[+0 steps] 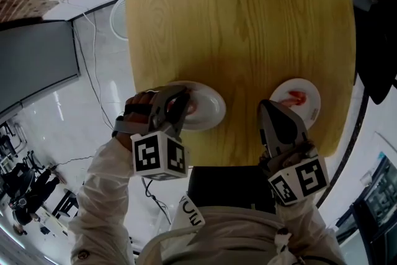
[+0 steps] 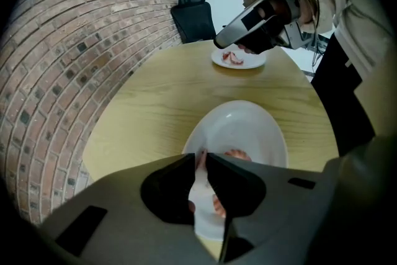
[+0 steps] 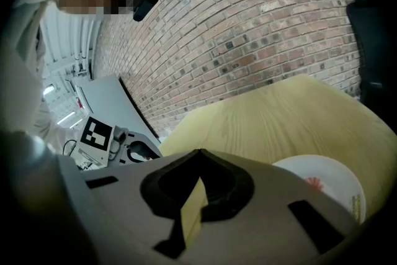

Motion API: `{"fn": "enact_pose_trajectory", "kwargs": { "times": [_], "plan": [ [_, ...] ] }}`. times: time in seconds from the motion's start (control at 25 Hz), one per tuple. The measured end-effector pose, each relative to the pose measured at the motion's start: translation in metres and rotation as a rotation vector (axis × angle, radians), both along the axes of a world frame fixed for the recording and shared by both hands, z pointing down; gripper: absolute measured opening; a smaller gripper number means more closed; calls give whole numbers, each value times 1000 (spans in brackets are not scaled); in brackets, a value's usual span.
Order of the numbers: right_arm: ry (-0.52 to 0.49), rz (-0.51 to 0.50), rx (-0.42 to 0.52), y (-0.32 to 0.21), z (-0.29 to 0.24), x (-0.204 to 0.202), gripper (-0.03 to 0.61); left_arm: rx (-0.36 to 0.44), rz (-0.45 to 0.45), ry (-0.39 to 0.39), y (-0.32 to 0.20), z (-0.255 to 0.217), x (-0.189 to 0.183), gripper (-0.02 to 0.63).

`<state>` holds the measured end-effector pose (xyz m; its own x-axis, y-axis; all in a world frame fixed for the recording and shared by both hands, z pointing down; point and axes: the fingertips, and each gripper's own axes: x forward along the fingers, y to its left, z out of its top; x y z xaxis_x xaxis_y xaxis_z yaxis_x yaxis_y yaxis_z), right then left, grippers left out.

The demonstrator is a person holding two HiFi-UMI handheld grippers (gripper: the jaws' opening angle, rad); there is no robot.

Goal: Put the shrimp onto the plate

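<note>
Picking up looks to be the step in hand: the left claw [image 2: 203,159] points steeply down into the left plate [image 2: 260,127], at about 7 o'clock on the wooden worktop [image 1: 236,22], and its tips appear pinched on a pink shrimp [image 2: 200,161], with only a narrow slit between the jaws. More pink flesh shows on the plate just past the tips, at roughly 1 o'clock from them; whether it belongs to the same shrimp I cannot tell. The right claw [image 3: 198,155] is closed on nothing, its tips meeting, and hangs just short of the right plate [image 1: 312,110] at about 5 o'clock on the worktop, where a second shrimp [image 1: 296,97] already lies. From the left claw that plate sits at 3 o'clock in the head view, well apart. The next move, as I judge it, calls for a clean lift that keeps the pinch firm, then a carry across to the right plate without clipping the right claw
</note>
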<state>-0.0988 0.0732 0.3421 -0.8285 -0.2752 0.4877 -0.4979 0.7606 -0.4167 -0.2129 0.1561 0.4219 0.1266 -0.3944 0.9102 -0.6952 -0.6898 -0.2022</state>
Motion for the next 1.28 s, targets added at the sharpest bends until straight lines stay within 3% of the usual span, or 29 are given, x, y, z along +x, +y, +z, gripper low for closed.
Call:
{"fn": "enact_pose_trajectory", "kwargs": {
  "times": [0.88,1.28],
  "plan": [
    [-9,18,0,11,-5,8,25,52,-11,-23,-1,-12,-3,60],
    [-24,82,9,-2,-14,54,25,102,47,-46,-29,-28,37,60]
  ]
}}
